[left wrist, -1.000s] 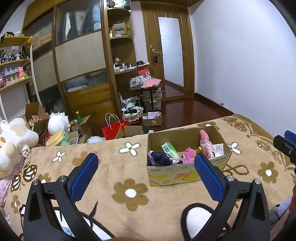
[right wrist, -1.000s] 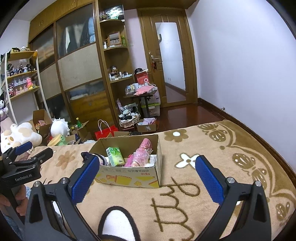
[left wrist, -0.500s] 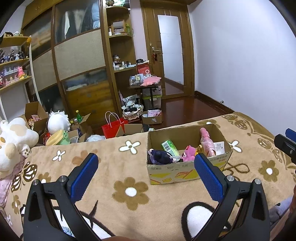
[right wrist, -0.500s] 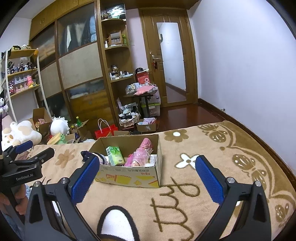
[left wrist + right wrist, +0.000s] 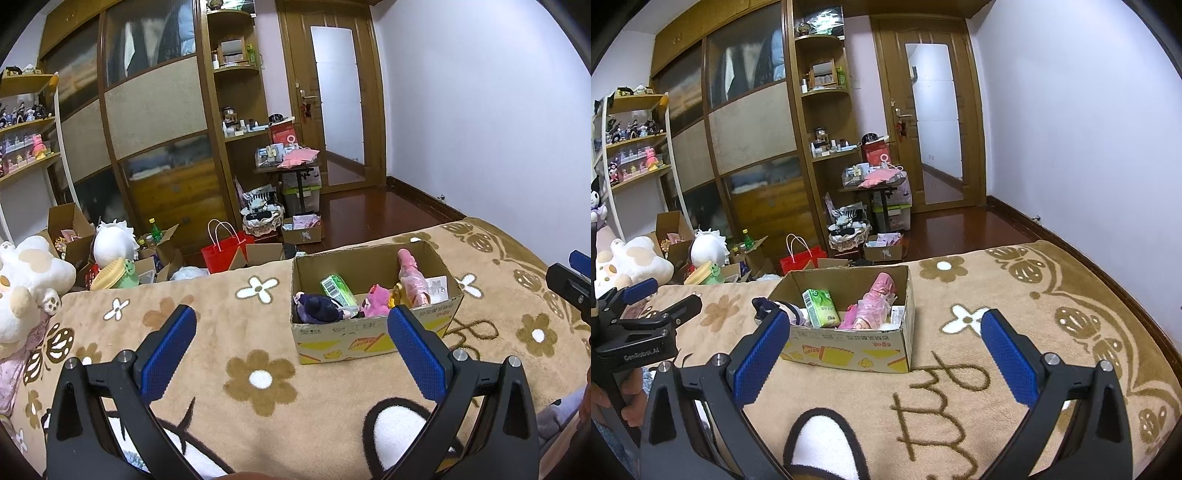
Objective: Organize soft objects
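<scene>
A cardboard box (image 5: 373, 339) (image 5: 849, 350) stands on the tan flowered blanket (image 5: 221, 350). Inside lie a dark purple plush (image 5: 319, 308), a green pack (image 5: 334, 290) (image 5: 820, 308), a bright pink plush (image 5: 375, 304) and a pale pink doll (image 5: 412, 277) (image 5: 877, 302). My left gripper (image 5: 291, 345) is open, hovering over the blanket short of the box, nothing between its blue pads. My right gripper (image 5: 884, 349) is open too, just short of the box on its right side. The left gripper (image 5: 646, 317) shows at the left of the right wrist view, held by a hand (image 5: 628, 402).
A big white plush (image 5: 26, 280) lies at the blanket's left end. Beyond the bed's far edge the floor holds a red bag (image 5: 225, 251), open cartons (image 5: 70, 232), a round white plush (image 5: 112, 243) and a small table (image 5: 288, 173). Wardrobe and shelves line the back wall.
Both views have drifted slightly; the box sits a little lower in the left wrist view. Both grippers stay open and empty.
</scene>
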`<state>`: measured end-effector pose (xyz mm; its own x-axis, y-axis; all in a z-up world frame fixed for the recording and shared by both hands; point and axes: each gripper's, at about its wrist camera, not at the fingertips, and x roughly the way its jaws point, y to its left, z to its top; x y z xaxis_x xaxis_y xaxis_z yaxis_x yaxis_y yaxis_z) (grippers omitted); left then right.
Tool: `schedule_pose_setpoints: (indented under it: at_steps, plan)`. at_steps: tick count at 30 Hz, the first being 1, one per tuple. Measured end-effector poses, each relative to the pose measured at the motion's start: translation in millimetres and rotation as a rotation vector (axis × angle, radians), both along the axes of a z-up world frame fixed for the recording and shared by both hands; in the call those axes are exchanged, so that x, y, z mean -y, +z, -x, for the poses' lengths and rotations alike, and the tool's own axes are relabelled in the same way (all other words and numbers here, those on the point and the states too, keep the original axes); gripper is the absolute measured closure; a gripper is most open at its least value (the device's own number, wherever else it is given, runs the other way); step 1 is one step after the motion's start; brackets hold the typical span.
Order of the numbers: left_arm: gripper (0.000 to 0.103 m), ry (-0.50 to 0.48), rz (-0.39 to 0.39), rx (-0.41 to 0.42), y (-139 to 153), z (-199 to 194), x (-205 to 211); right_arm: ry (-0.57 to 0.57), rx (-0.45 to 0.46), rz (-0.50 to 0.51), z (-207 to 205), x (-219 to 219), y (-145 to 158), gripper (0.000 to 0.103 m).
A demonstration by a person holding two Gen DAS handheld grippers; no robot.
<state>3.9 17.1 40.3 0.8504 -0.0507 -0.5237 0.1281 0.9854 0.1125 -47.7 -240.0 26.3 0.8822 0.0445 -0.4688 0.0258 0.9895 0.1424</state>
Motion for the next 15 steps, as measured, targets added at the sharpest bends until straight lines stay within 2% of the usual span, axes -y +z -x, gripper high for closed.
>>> schedule_pose_setpoints:
  at_steps: [15]
  plan:
    - [0.001,-0.004,0.0,-0.004,-0.3,-0.6,0.4,-0.001,-0.005,0.003,-0.9,-0.9,-1.4,0.0]
